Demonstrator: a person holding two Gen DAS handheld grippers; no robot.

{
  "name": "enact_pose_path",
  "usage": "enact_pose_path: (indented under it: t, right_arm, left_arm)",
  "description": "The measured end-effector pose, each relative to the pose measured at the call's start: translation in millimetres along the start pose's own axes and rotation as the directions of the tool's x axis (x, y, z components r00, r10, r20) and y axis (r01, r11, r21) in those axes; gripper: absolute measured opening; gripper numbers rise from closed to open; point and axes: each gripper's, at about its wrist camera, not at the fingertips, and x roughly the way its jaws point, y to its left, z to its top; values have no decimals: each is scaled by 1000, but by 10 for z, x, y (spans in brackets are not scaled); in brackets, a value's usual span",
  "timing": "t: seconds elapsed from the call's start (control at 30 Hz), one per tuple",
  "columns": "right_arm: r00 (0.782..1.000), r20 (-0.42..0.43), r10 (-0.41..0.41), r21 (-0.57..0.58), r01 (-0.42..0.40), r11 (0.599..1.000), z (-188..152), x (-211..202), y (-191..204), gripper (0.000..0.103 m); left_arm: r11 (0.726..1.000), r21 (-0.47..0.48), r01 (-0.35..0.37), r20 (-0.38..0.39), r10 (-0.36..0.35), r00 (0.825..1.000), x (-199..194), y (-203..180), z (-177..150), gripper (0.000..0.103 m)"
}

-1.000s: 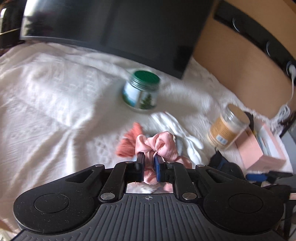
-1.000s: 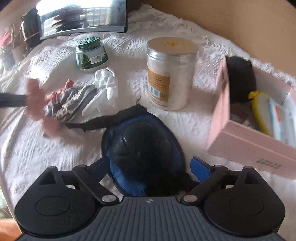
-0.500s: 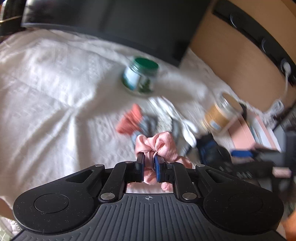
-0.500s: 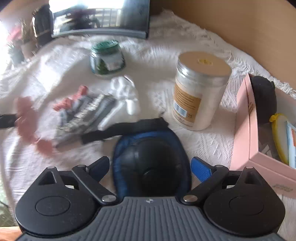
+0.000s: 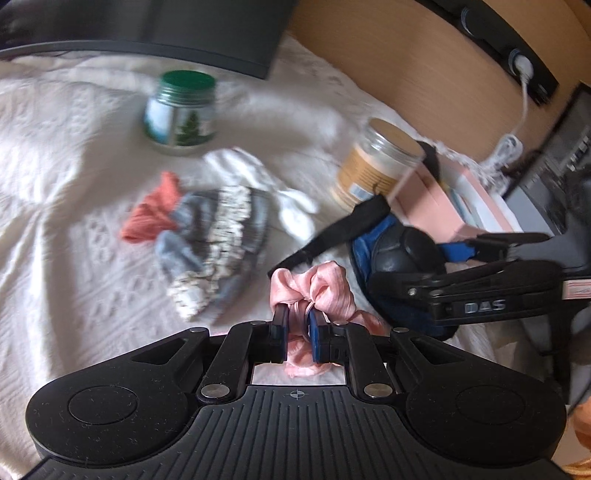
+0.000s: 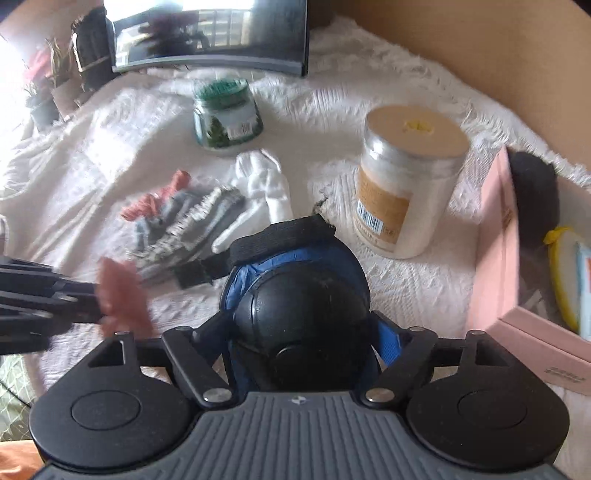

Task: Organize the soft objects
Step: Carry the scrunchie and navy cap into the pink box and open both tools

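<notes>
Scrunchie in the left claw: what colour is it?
Pink; the scrunchie shows best in the left wrist view.

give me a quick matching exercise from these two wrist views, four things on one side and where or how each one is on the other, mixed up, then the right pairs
Things:
1. pink scrunchie
2. knee pad
3. green-lidded jar
4. yellow-rimmed item

Places or states:
A. lying inside the pink box
B. between the fingers of the right gripper
C. standing upright near the dark monitor
D. pinched in the left gripper

Pairs: 1-D, 2-B, 3-C, 4-A
</notes>
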Motion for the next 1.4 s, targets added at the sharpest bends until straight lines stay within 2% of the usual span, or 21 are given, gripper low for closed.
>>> enact_pose_path:
  t: [0.13,0.3,0.53,0.7,0.77,0.83,0.97,1.1,1.17,1.27,1.4]
  right_arm:
    - [1000,14,-9,31,9,999,-77,-289,-78,80]
    - [996,11,-88,88,86,992,-304,-636,-286,80]
    - [968,-40,-247,206,250,946,-720,-1127,-718,80]
    - [930,4,-369,267,354,896,-783,-1579,-987,80]
    - [912,32,-408,283,383,879,-731,-1726,-1054,80]
    - [893,65,-446,294,410,863,-625,-1845,-1122,80]
    - [856,146,-496,314,436,844,-277,-2062,-1314,80]
    - [822,214,-528,337,445,830,108,-2185,-1552,80]
    - [821,215,-528,367,434,823,260,-2160,-1717,80]
    - [839,204,-505,421,391,819,399,-2049,-1953,80]
    - [867,175,-467,470,343,813,459,-1818,-2220,80]
  left_arm:
    - [996,68,53,-37,-51,998,98,-192,30,14]
    - [971,184,153,-114,-134,984,223,-549,14,14]
    - [885,333,327,-226,-262,938,469,-1216,1,14]
    - [829,398,392,-196,-340,920,493,-1614,292,14]
    - [820,421,388,-164,-352,921,499,-1759,475,14]
    - [822,434,367,-120,-351,929,509,-1886,658,14]
    - [842,447,303,-15,-331,943,576,-2121,1049,14]
    - [869,452,202,64,-258,964,732,-2369,1347,14]
    - [878,455,148,85,-208,974,862,-2463,1429,14]
    - [888,449,98,80,-149,986,1055,-2506,1480,14]
    - [894,443,70,52,-104,993,1274,-2506,1471,14]
